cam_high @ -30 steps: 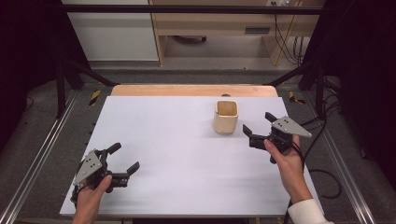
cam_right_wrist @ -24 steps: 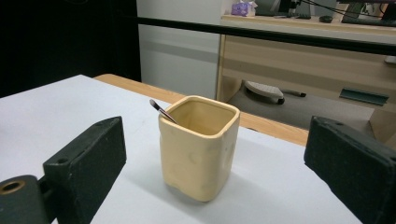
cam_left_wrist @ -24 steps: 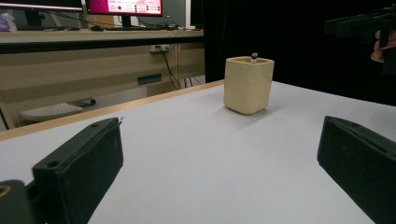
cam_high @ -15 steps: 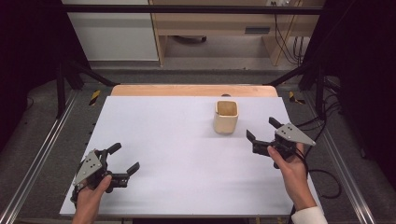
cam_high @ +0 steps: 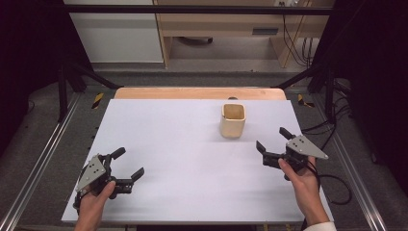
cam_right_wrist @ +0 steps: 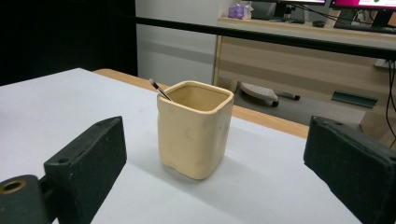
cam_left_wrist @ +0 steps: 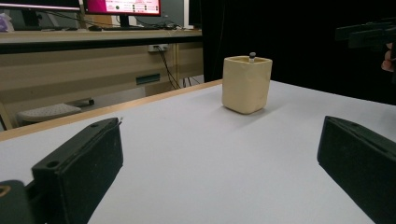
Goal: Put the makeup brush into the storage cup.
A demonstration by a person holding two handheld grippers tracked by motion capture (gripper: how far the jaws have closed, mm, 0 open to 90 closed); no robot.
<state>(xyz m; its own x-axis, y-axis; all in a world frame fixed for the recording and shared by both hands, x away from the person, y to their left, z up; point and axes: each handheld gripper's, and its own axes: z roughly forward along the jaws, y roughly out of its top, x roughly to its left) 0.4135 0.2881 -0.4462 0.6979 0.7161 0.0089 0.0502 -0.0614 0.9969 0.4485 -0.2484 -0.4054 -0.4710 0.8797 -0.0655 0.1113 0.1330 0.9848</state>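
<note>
Currently positioned as follows, all places referred to the cream cup (cam_high: 233,120) standing upright on the white table (cam_high: 183,144), toward its far right part

Left gripper (cam_high: 129,165): held in the left hand (cam_high: 94,202) at the near left corner of the table, well apart from the cup and nearer the person; jaws spread wide, nothing between them; pointed toward the cup, seen in the left gripper view as cup (cam_left_wrist: 246,84) centred far off between the two black jaws

Cup: square-sided with rounded corners, open top, touched by neither gripper; thin dark stick (cam_right_wrist: 159,89) leaning inside against the rim, its tip just above the edge; wooden strip (cam_high: 199,93) of the table edge directly behind the cup

Right gripper (cam_high: 273,143): held in the right hand (cam_high: 300,180) to the right of the cup and slightly nearer the person, close by but clear of it; jaws wide apart, empty; aimed at the cup, which in the right gripper view stands between the jaws, ahead of them
</note>
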